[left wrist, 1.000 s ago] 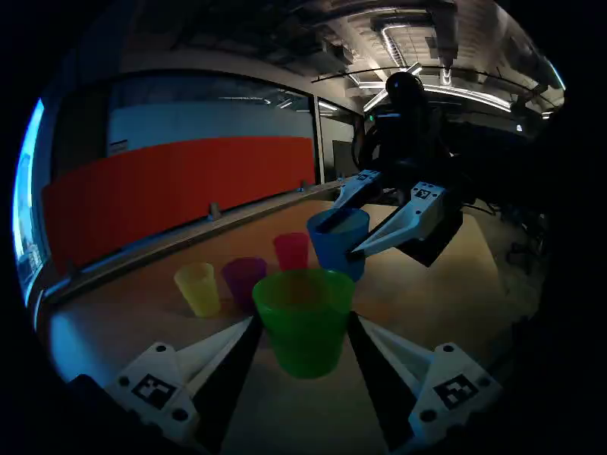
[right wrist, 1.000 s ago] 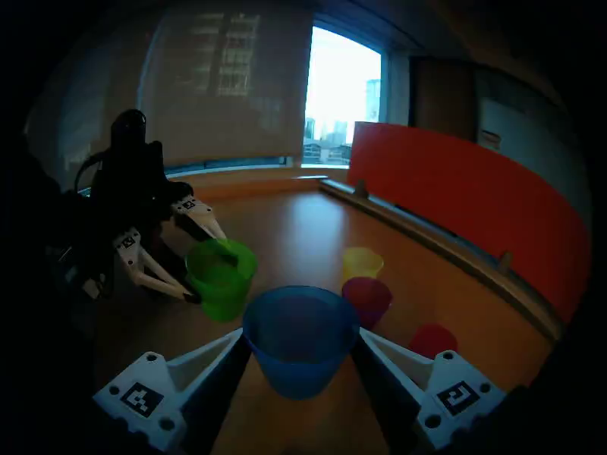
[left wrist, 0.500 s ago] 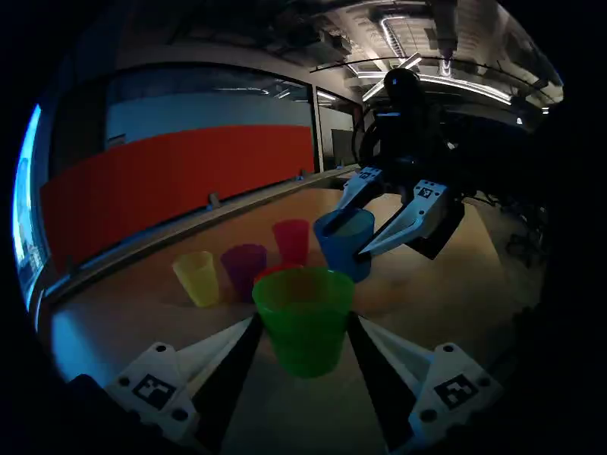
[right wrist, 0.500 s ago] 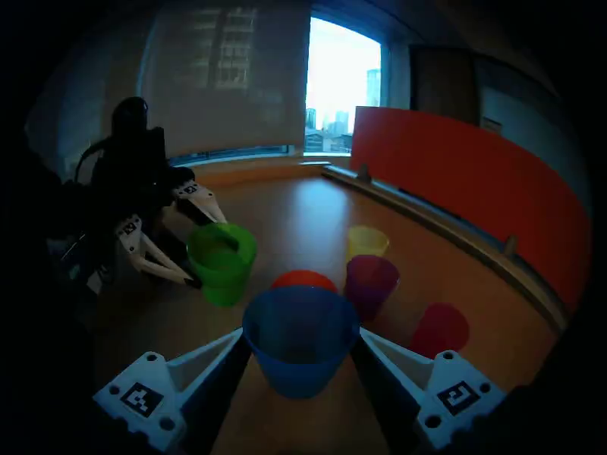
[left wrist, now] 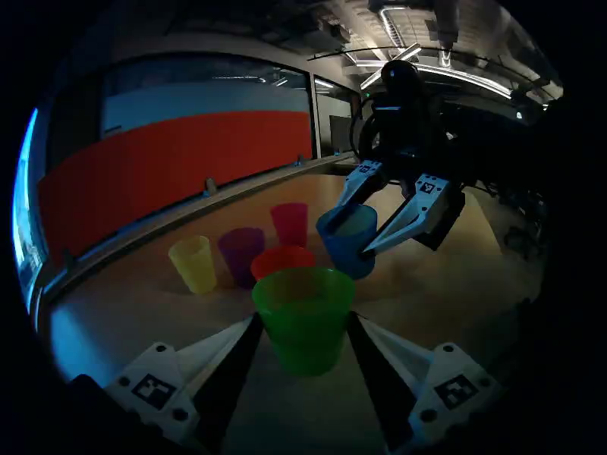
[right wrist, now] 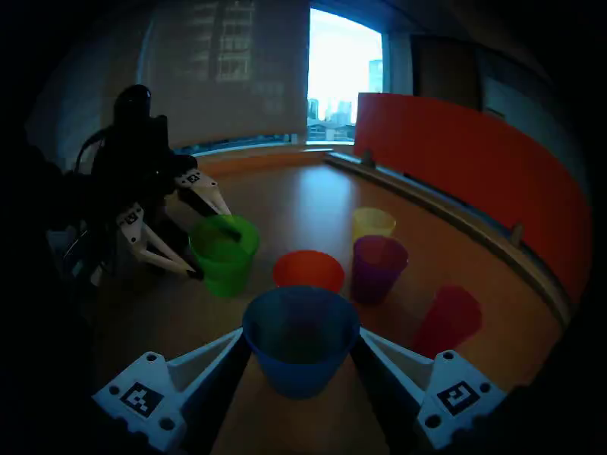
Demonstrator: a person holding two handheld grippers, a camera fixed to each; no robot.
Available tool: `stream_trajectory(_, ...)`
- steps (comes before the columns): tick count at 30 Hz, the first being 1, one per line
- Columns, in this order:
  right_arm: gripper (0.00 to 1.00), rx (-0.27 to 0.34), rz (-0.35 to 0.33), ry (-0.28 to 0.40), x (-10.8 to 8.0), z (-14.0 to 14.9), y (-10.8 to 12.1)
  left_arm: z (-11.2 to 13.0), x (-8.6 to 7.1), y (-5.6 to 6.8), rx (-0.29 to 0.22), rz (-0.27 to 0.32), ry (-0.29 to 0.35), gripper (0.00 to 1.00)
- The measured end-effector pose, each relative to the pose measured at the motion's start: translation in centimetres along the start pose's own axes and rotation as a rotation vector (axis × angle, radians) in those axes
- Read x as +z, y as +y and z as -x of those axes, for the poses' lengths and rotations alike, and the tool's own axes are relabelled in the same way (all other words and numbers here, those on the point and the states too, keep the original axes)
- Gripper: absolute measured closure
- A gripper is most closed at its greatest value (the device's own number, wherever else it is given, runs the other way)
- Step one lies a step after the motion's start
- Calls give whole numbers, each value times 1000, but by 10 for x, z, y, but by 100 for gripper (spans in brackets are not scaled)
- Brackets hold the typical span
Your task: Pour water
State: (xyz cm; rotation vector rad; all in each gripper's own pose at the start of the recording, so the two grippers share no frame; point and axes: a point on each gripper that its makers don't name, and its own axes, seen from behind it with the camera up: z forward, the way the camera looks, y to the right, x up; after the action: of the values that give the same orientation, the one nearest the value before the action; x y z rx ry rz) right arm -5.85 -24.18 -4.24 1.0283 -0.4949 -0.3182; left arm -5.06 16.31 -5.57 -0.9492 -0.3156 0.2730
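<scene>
The left claw (left wrist: 303, 334) is closed to the width of a green cup (left wrist: 303, 299), with one finger pressing on each side of the cup wall. The cup is upright, with its mouth facing up. The right claw (right wrist: 301, 345) holds a blue cup (right wrist: 301, 334) in the same manner, also upright. The light is too dim to tell whether either cup contains water.

In the left gripper view, the blue cup sits beyond the green cup and slightly to its right, near it but not touching. Whether either held cup rests on the desk (left wrist: 432, 292) or hangs just above it cannot be told.

Four more cups stand upright on the desk:
- an orange cup (left wrist: 282, 260), just behind the green cup;
- a purple cup (left wrist: 241, 250), beside the orange cup;
- a yellow cup (left wrist: 193, 262), at the outer end;
- a pink cup (left wrist: 290, 221), farther back.

A red panel (left wrist: 167, 167) runs along the far edge of the desk.
</scene>
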Motion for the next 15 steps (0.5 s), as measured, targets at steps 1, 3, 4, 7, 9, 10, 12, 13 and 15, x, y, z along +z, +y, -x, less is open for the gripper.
stream_trajectory(1,11,0,-1,-2,0,1,0,1,0,0,0,2,-4,20)
stream_trajectory(3,11,0,-4,-5,1,3,0,2,1,1,1,5,-10,19)
stream_trajectory(4,11,-1,-6,-7,1,4,-1,2,2,1,2,6,-13,19)
stream_trajectory(7,11,-4,-10,-13,2,6,-2,3,2,2,7,9,-21,19)
stream_trajectory(9,11,-7,-12,-15,3,7,-3,4,3,2,11,10,-27,20)
stream_trajectory(10,11,-8,-13,-15,3,7,-3,5,3,2,12,11,-30,20)
stream_trajectory(12,11,-9,-14,-16,4,8,-3,6,3,3,14,13,-35,20)
stream_trajectory(13,11,-9,-14,-16,4,8,-3,7,2,3,16,14,-38,20)
stream_trajectory(15,11,-9,-15,-16,4,8,-3,8,2,3,19,14,-44,20)
